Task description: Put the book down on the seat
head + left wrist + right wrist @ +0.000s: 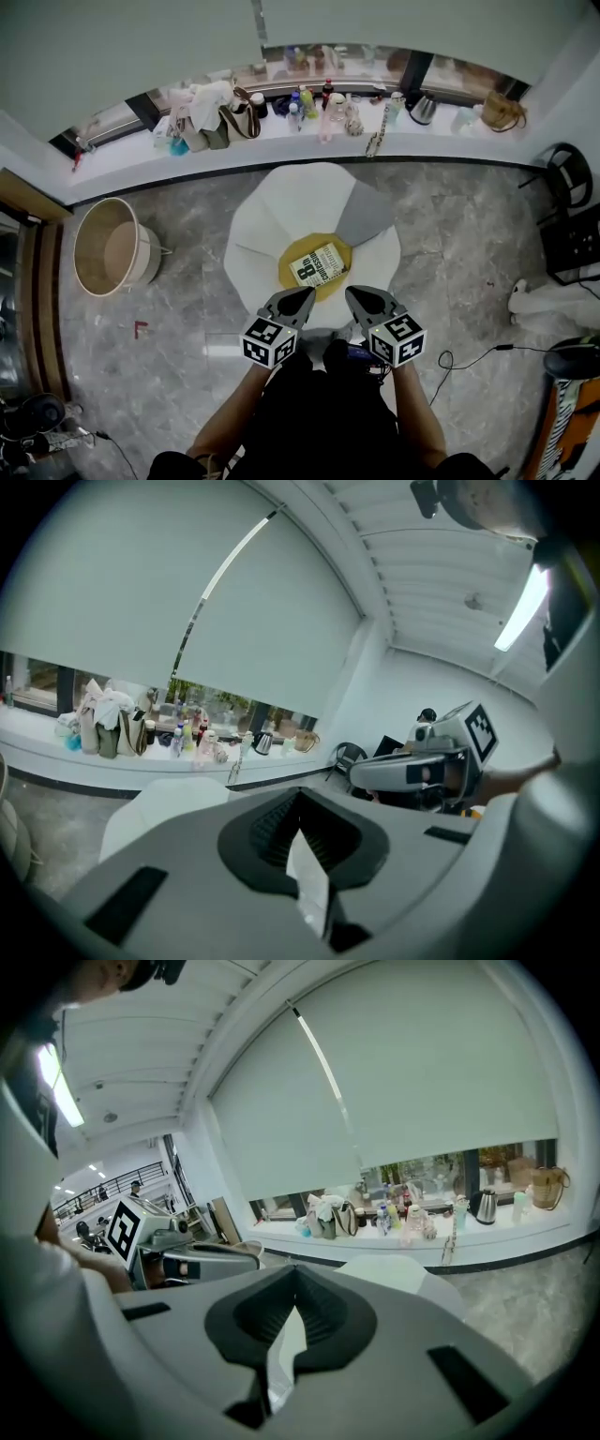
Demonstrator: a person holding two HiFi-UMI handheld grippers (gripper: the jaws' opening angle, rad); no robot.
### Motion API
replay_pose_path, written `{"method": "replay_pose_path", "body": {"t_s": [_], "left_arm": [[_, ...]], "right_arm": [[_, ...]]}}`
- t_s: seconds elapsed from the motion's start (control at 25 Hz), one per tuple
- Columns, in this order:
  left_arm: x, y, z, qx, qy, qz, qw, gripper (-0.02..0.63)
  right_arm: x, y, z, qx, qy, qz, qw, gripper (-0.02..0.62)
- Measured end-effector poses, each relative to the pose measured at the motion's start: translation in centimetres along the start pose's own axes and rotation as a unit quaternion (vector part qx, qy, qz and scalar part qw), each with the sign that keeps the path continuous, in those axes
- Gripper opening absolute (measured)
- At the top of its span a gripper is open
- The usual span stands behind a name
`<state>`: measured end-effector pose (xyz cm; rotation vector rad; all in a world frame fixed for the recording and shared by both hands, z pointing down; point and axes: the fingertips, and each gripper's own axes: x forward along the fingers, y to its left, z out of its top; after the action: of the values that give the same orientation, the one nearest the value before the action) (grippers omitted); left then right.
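The putting-down step is judged done, and only a drawing away from the seat is called for next. The left gripper (302, 298) is held near the seat (281, 211), jaws together on nothing. The book (319, 263) is laid flat on the seat's yellow middle. The right gripper (358, 296) is held alongside, jaws likewise closed and empty.

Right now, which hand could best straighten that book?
Left, narrowly. Both grippers are shut and empty; the left gripper looks closer to the book on the yellow seat than the right gripper.
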<state>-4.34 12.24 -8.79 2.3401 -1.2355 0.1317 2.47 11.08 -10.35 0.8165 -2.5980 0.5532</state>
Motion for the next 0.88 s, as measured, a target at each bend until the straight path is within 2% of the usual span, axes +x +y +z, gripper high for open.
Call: {"method": "replay_pose_path", "body": {"t_s": [0.16,0.32,0.52,0.88], "left_arm": [[-2.1,-2.1,2.5,0.006,-0.025,-0.013,0.9996,0.012],[-4.0,-3.4,4.5,0.015,-0.046,-0.023,0.9986,0.012],[-5.7,-3.4,6.2,0.025,-0.065,-0.014,0.9975,0.012],[-6.3,-3.9,6.5,0.032,-0.076,-0.017,0.9964,0.012]], "right_arm": [[-1.4,1.9,1.6,0.0,-0.021,0.038,0.999,0.015],[-2.3,3.7,2.9,-0.022,-0.026,0.069,0.997,0.015],[-2.7,5.4,3.8,-0.004,-0.041,0.111,0.993,0.015],[-3.1,6.2,4.6,-0.02,-0.055,0.115,0.992,0.015]]}}
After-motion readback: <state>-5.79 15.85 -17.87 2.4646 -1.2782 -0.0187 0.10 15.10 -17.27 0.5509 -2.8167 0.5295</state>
